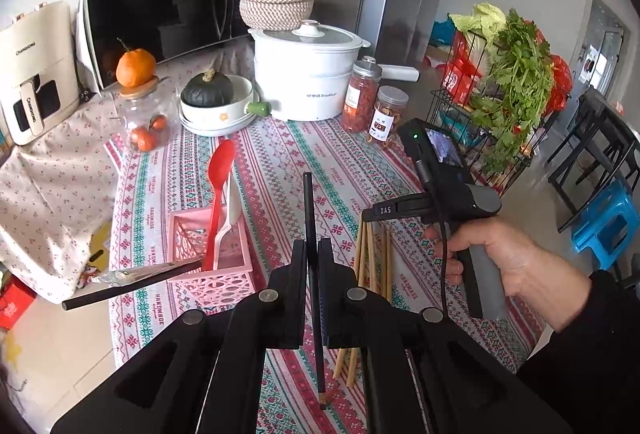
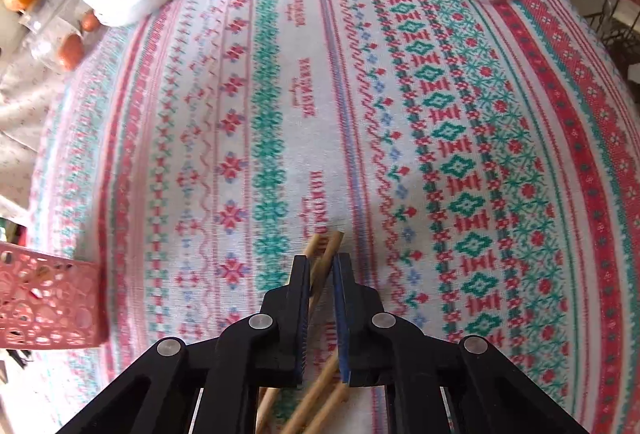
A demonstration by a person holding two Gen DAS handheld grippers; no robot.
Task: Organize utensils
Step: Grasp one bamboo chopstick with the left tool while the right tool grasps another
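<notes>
Pink basket (image 1: 208, 246): a perforated plastic basket sits on the left part of the bench (image 1: 280, 162), which is covered in a patterned cloth. It is the likely home for the utensils.
Spoons: a red spoon (image 1: 219, 190) and a white spoon (image 1: 232, 206) stand upright inside the basket, leaning on its far wall.
Dark stick (image 1: 132, 284): one long dark utensil rests across the basket's near-left rim and juts out past the bench edge, foil-like wrapping along part of it.
Left gripper (image 1: 313, 254): its jaws are clamped on a black chopstick (image 1: 308, 210), which runs lengthwise between them and points away from the camera, just right of the basket.
Step in hand: my judgement is that the black chopstick goes into the basket next. To do it well, carry it left over the rim, tip it upright beside the spoons, and let go only once the lower end is inside, so it does not knock the spoons or the overhanging stick.
Wooden chopsticks (image 1: 374, 254): a loose bundle lies on the cloth to the right.
Right gripper (image 2: 321, 266): its jaws are closed around two or three of these wooden sticks, which cross each other in the grip.
Risk: crossed sticks may slip; a squarer grip would hold them better.
</notes>
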